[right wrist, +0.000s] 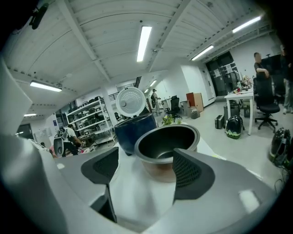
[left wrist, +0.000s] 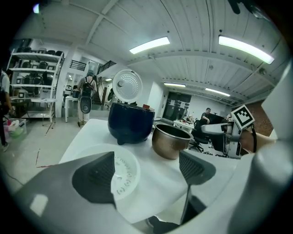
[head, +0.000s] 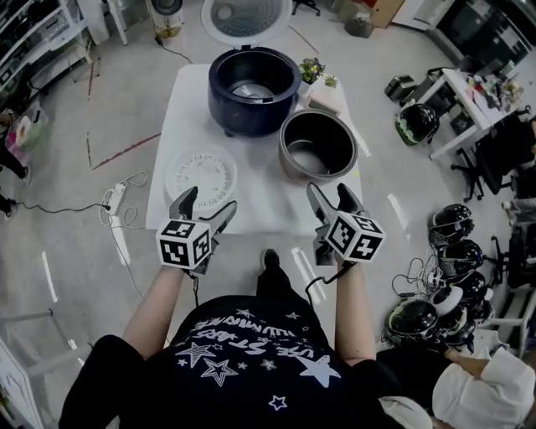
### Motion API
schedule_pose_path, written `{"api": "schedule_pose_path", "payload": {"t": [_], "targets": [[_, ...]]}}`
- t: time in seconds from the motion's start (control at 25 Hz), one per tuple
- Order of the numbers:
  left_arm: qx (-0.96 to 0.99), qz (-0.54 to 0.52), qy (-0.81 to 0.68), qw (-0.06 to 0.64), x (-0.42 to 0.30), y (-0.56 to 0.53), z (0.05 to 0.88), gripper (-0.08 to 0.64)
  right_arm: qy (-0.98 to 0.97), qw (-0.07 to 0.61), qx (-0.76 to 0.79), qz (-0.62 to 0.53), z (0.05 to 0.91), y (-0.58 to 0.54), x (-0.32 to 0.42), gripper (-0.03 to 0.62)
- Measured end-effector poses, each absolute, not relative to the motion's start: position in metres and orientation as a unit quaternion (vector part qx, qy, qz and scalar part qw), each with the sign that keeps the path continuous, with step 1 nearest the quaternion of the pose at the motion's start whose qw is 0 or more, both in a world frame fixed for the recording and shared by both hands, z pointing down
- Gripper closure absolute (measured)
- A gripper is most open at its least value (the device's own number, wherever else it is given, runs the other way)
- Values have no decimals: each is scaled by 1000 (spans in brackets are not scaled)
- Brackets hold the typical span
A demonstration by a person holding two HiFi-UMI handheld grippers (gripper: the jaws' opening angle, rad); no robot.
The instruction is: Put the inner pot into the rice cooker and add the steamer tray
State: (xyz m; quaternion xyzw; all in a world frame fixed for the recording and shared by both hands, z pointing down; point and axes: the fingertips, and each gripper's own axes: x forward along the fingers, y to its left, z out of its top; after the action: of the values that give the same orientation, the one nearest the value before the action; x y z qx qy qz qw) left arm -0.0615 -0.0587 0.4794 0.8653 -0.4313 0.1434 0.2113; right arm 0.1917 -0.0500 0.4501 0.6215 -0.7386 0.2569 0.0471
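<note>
A dark blue rice cooker point(head: 254, 89) stands at the back of the white table point(head: 264, 214), its round lid point(head: 245, 18) swung open behind it. The metal inner pot point(head: 317, 145) sits to its right on the table, also seen as the inner pot point(right wrist: 167, 145) straight ahead in the right gripper view. A white perforated steamer tray point(head: 200, 175) lies flat at the left. My left gripper point(head: 204, 204) hovers open over the tray's near edge. Open as well, my right gripper point(head: 331, 199) hangs just in front of the pot, holding nothing.
Small potted plants point(head: 312, 70) and a flat box point(head: 325, 98) sit at the table's back right corner. Several helmets point(head: 444, 302) lie on the floor at the right, a power strip with cables point(head: 113, 199) on the left. Desks and office chairs point(head: 502, 151) stand at the far right.
</note>
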Motion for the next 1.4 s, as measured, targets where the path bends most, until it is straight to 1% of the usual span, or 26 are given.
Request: {"api": "schedule_pose_path", "payload": {"t": [0.2, 0.4, 0.76, 1.0, 1.08, 1.32, 1.4], "targets": [[859, 137, -448, 208, -27, -98, 469, 129, -746, 48, 616, 250, 438, -103, 237, 209], [848, 136, -466, 211, -2, -128, 469, 129, -745, 59, 612, 258, 445, -141, 274, 209], [829, 136, -496, 219, 27, -156, 473, 129, -740, 118, 595, 290, 483, -191, 313, 218], [818, 137, -514, 222, 36, -165, 474, 129, -740, 154, 569, 323, 511, -209, 317, 248], [815, 138, -517, 223, 37, -166, 474, 129, -738, 158, 565, 333, 517, -214, 318, 268], [811, 147, -518, 227, 40, -169, 478, 129, -734, 170, 558, 348, 527, -224, 321, 374], [811, 149, -518, 228, 40, -170, 479, 129, -732, 177, 556, 352, 528, -226, 322, 420]]}}
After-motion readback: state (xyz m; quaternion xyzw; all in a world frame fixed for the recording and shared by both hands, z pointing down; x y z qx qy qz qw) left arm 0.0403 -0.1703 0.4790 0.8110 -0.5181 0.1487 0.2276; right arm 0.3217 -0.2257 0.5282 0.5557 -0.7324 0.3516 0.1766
